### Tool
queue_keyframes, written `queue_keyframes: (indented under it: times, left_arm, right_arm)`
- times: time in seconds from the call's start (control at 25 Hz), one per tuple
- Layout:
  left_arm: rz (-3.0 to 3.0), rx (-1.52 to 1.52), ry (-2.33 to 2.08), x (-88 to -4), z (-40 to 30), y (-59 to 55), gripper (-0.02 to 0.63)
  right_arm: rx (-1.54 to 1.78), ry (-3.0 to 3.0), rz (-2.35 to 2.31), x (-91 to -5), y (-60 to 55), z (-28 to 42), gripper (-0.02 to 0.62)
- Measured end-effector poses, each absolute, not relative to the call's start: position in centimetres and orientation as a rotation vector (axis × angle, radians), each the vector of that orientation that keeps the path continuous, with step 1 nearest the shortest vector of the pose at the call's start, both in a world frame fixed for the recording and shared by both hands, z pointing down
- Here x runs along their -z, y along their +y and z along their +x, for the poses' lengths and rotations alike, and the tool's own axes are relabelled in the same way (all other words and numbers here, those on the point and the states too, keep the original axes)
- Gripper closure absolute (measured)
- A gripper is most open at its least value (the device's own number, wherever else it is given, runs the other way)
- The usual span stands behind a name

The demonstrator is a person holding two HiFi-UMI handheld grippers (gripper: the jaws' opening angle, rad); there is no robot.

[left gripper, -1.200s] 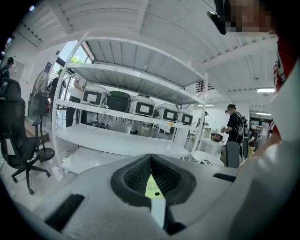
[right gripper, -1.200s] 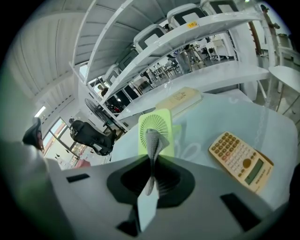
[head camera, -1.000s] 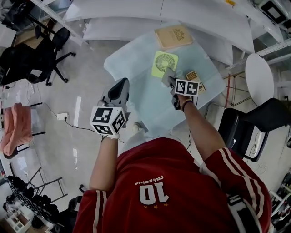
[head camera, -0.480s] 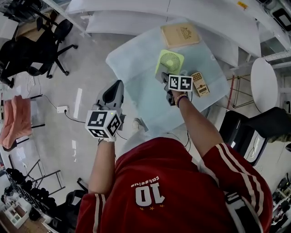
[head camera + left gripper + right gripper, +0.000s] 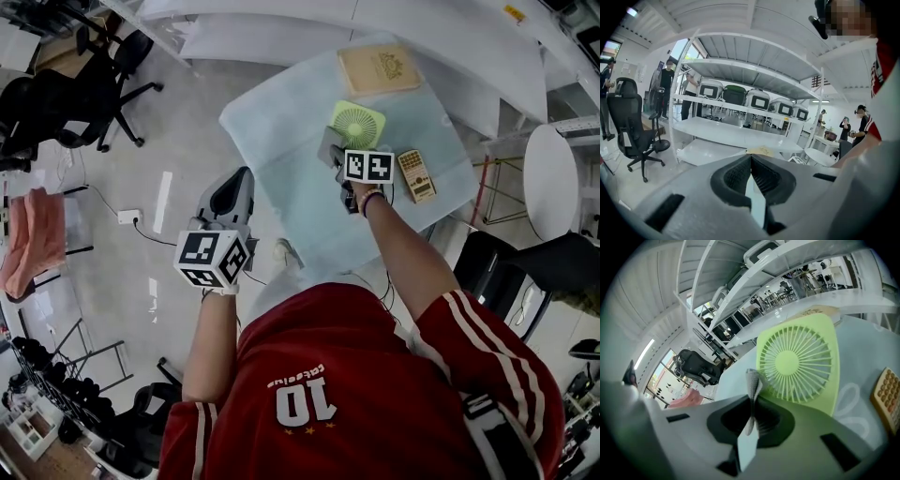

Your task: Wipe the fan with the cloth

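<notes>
The light green fan (image 5: 357, 123) lies flat on the pale blue table cover, grille up, and fills the right gripper view (image 5: 799, 359). My right gripper (image 5: 332, 152) hovers at the fan's near left corner. Its jaws (image 5: 751, 401) are shut on a thin strip of grey cloth (image 5: 753, 379) that sticks up beyond the tips, just short of the fan. My left gripper (image 5: 234, 195) hangs off the table's left side above the floor. Its jaws (image 5: 751, 158) are shut with nothing in them.
A tan wooden box (image 5: 379, 67) lies beyond the fan and a tan calculator (image 5: 415, 175) to its right, also seen in the right gripper view (image 5: 887, 397). A white cord loop (image 5: 848, 400) lies beside the fan. Office chairs (image 5: 89, 98) and white shelving (image 5: 740, 136) surround the table.
My right gripper has shifted left with the cloth, from in front of the fan toward its near left corner. The left gripper has stayed about where it was.
</notes>
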State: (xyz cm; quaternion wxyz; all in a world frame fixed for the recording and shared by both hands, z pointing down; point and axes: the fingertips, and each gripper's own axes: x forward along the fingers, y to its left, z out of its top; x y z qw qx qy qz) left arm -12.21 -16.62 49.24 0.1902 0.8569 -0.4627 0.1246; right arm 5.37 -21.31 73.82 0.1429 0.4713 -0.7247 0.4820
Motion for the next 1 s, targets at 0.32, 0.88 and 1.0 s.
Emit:
queue_keyframes:
  times: [0.32,0.88,1.0]
  left_arm:
    - [2.388,-0.364,-1.323,-49.7,-12.6,-16.5,0.601]
    - [2.39,-0.366,-1.325,-49.6,-12.0,-16.2,0.601]
    - [2.399,-0.371,-1.324,-49.4,-11.7,-16.2,0.601]
  right_arm:
    - [-1.397,-2.07,1.35,-75.1,-21.1,5.4,0.575]
    - [-1.418,-2.045,1.369,-75.7,-20.6,6.9,0.575]
    - [-1.423,-2.042,1.378,-75.9,-20.5,7.4,0.575]
